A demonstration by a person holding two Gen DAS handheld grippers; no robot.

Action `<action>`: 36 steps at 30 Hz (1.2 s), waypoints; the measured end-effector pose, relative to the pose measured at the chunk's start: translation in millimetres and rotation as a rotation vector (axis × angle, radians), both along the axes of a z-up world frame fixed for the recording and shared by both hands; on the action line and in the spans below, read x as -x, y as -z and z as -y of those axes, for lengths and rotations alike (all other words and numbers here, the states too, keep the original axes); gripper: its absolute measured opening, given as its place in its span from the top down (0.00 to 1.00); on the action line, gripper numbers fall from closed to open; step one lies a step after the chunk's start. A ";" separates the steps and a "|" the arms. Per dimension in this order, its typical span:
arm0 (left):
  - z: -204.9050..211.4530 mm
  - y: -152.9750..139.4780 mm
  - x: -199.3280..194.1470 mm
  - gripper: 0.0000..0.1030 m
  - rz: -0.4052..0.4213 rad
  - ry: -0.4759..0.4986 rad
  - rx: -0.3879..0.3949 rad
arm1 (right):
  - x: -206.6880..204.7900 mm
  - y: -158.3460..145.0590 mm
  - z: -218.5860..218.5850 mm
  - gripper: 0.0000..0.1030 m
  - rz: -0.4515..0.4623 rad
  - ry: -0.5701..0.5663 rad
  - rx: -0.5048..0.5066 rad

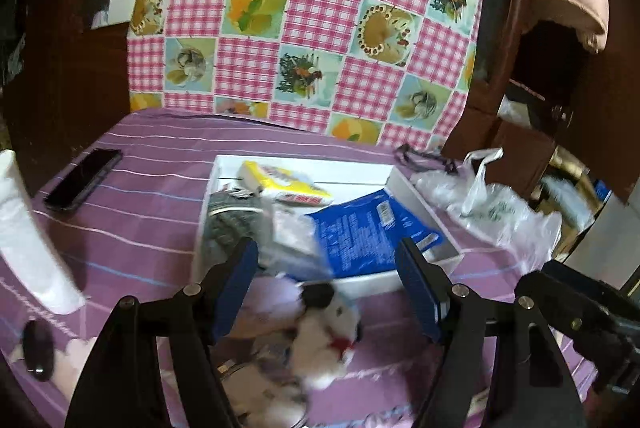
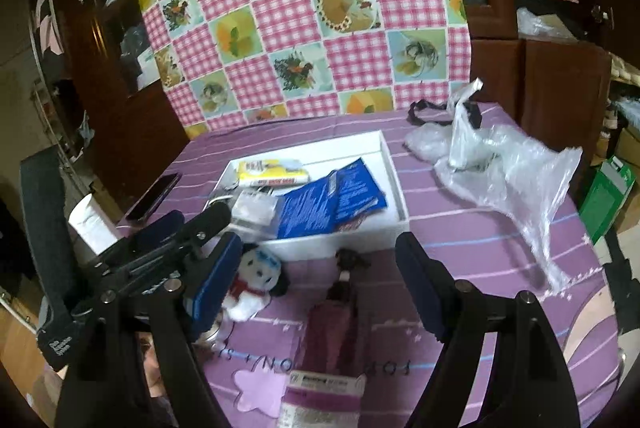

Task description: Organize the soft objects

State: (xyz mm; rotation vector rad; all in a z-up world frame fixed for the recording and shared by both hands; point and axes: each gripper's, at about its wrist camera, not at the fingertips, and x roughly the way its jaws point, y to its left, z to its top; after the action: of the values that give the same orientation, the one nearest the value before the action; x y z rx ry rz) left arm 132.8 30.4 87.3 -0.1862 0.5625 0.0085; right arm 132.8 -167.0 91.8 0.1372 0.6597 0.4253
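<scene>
A white shallow box [image 1: 424, 206] [image 2: 394, 184] lies on the purple striped cloth. It holds a blue packet [image 1: 368, 228] [image 2: 328, 200], a yellow packet [image 1: 280, 182] [image 2: 272, 170], a grey knit piece [image 1: 232, 220] and a clear pouch [image 2: 256, 208]. A white plush dog [image 1: 324, 332] [image 2: 256, 280] lies just in front of the box. My left gripper [image 1: 328, 288] is open above the dog, empty. My right gripper [image 2: 316, 276] is open and empty over a dark red packaged item [image 2: 336, 324].
A black phone [image 1: 82, 178] [image 2: 154, 196] and a white tube [image 1: 28, 232] [image 2: 92, 224] lie at the left. A crumpled clear plastic bag [image 1: 500, 212] [image 2: 504, 172] and a black strap [image 2: 432, 112] lie at the right. A checked cloth [image 1: 304, 20] hangs behind.
</scene>
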 end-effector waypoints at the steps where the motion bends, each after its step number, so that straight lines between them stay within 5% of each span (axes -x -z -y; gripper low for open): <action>1: -1.8 -0.4 5.9 0.31 -0.002 -0.010 -0.014 | 2.3 3.2 -1.0 0.23 -0.008 -0.004 -0.008; 7: -18.3 6.6 39.6 0.21 -0.041 -0.061 -0.039 | 14.1 23.7 -5.7 0.23 -0.044 -0.024 -0.008; 13: -36.9 32.6 61.4 0.21 -0.129 -0.089 0.103 | 34.8 41.0 2.9 0.23 -0.009 0.005 -0.011; 16: -30.1 33.6 64.7 0.21 -0.171 -0.075 0.085 | 36.8 44.9 3.4 0.23 0.001 0.028 -0.001; 24: -10.3 12.3 92.7 0.19 -0.123 -0.133 0.060 | 48.4 39.3 -7.4 0.23 0.062 0.005 0.040; 28: 3.6 5.4 102.5 0.19 -0.072 -0.211 -0.042 | 46.2 45.2 -11.9 0.23 0.047 -0.003 0.073; 36: 18.3 -10.7 125.7 0.11 0.015 -0.192 -0.079 | 38.6 47.7 1.8 0.23 0.007 0.041 0.037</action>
State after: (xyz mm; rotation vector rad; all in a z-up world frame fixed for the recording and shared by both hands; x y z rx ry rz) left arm 7.2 12.2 98.0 -0.1631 0.5263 0.2156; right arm 94.2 -168.8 44.1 0.1143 0.6566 0.3736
